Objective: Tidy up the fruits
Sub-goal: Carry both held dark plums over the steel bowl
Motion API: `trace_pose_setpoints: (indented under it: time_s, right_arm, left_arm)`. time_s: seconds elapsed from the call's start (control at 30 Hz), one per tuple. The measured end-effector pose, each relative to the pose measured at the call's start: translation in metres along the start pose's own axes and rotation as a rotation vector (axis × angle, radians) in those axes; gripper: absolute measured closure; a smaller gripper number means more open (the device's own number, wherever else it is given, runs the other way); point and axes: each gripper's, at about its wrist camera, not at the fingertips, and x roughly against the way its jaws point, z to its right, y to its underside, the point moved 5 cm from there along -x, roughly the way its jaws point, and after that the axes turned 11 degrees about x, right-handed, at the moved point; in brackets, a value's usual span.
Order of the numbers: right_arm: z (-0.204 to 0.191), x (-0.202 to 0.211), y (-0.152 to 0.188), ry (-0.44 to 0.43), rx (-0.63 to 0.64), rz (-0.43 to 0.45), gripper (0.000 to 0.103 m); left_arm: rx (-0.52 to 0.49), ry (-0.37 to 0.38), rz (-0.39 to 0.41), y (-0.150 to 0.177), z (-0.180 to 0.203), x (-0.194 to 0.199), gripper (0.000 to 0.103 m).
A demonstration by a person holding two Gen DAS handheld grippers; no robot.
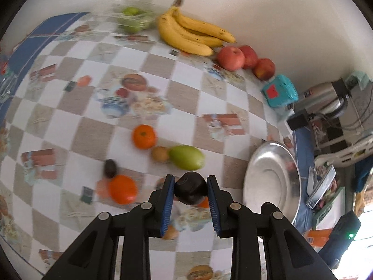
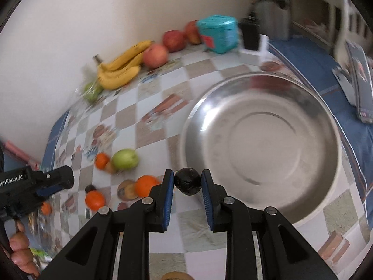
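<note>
My left gripper (image 1: 190, 183) is shut on a dark round fruit (image 1: 190, 192), held above the checkered tablecloth. To its right stands an empty steel bowl (image 1: 271, 182). My right gripper (image 2: 187, 177) is shut on a second dark round fruit (image 2: 187, 184), just off the near-left rim of the steel bowl (image 2: 261, 144). Loose on the cloth lie two oranges (image 1: 143, 136) (image 1: 122, 189), a green fruit (image 1: 186, 157), a small brown fruit (image 1: 160, 154) and another dark fruit (image 1: 110, 168). In the right wrist view the left gripper (image 2: 66, 179) comes in from the left edge.
Bananas (image 1: 186, 31), three red apples (image 1: 231, 58) and a clear bag of green fruit (image 1: 132, 18) line the wall. A teal packet (image 1: 279, 91) sits at the far corner by a steel flask (image 1: 326, 98). A person's hand (image 2: 21, 249) shows at the lower left.
</note>
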Motion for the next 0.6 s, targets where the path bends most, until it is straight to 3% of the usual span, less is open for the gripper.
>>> trace_pose_setpoints:
  time_s: [0.33, 0.6]
  right_arm:
    - [0.064, 0.009, 0.004, 0.115, -0.151, 0.000, 0.078]
    - [0.084, 0.002, 0.015, 0.140, -0.211, -0.050, 0.078]
  left_arm:
    - [-0.183, 0.059, -0.015, 0.035, 0.066, -0.029, 0.073]
    - [-0.375, 0.066, -0.034, 0.077, 0.098, -0.056, 0.073]
